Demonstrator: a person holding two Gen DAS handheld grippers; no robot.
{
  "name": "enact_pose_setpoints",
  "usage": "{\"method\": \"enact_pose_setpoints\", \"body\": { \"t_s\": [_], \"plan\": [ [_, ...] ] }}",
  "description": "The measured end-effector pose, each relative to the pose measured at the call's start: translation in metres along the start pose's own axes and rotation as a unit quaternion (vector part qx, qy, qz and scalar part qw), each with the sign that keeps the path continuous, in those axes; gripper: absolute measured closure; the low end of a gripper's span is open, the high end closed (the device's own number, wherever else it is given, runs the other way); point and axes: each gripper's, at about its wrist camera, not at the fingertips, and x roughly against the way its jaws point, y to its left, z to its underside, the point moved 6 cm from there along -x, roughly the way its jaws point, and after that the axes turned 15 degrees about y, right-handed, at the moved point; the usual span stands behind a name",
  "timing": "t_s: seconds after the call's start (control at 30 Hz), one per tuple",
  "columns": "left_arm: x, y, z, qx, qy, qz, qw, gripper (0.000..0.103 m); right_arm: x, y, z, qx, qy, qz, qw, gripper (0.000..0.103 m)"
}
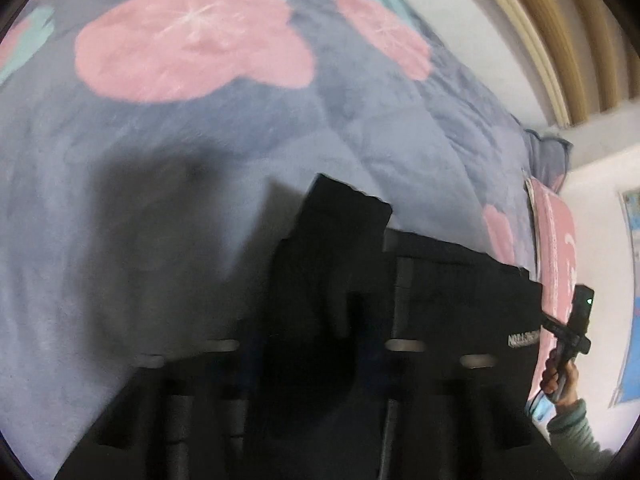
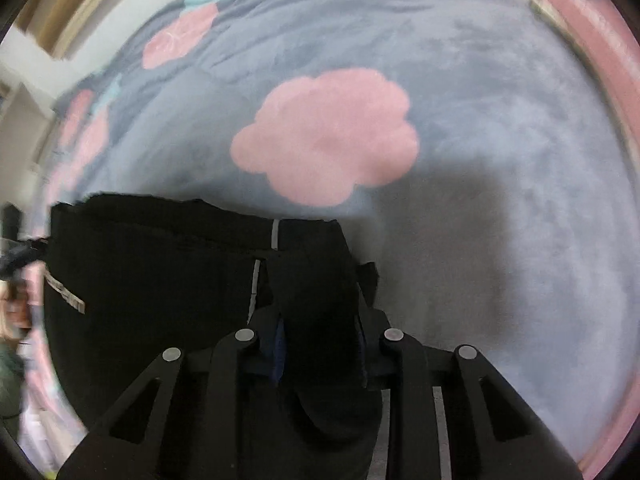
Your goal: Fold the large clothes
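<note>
A large black garment (image 1: 452,300) with thin white stripes and a small white label hangs stretched between my two grippers above the bed. My left gripper (image 1: 316,320) is shut on one bunched corner of the black garment. My right gripper (image 2: 320,320) is shut on the other corner, and the cloth (image 2: 152,280) spreads left from it. The right gripper (image 1: 576,328) also shows in the left wrist view at the far right, held in a hand. The fingertips are hidden by the cloth in both views.
A grey-blue fleece blanket (image 1: 200,200) with pink and teal shapes covers the bed (image 2: 500,200). A pink pillow (image 1: 556,248) lies at the bed's end. A white wall and wooden frame (image 1: 560,40) stand behind.
</note>
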Motion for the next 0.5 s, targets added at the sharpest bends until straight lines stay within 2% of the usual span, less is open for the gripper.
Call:
{"method": "enact_pose_setpoints", "body": {
  "t_s": [0.03, 0.1, 0.17, 0.23, 0.3, 0.4, 0.5],
  "plan": [
    [0.008, -0.005, 0.005, -0.011, -0.018, -0.018, 0.9996, 0.079, 0.012, 0.003, 0.003, 0.002, -0.016, 0.022, 1.000, 0.079],
    [0.029, -0.015, 0.015, -0.024, -0.052, -0.028, 0.9980, 0.090, 0.042, 0.007, 0.005, 0.007, -0.049, 0.057, 0.997, 0.080],
    [0.060, -0.020, 0.018, -0.020, -0.090, -0.010, 0.9957, 0.091, 0.076, 0.011, 0.000, 0.014, -0.085, 0.072, 0.994, 0.081],
    [0.092, -0.025, 0.014, -0.014, -0.125, 0.029, 0.9916, 0.091, 0.104, 0.019, -0.013, 0.021, -0.114, 0.081, 0.990, 0.082],
    [0.116, -0.033, 0.004, -0.012, -0.161, 0.034, 0.9864, 0.091, 0.117, 0.026, -0.031, 0.028, -0.136, 0.106, 0.985, 0.082],
    [0.108, -0.030, -0.019, 0.007, -0.165, 0.017, 0.9862, 0.091, 0.094, 0.024, -0.058, 0.012, -0.123, 0.124, 0.985, 0.082],
    [0.066, -0.011, -0.035, 0.040, -0.132, -0.014, 0.9903, 0.091, 0.036, 0.015, -0.075, -0.004, -0.064, 0.132, 0.989, 0.082]
  ]
}}
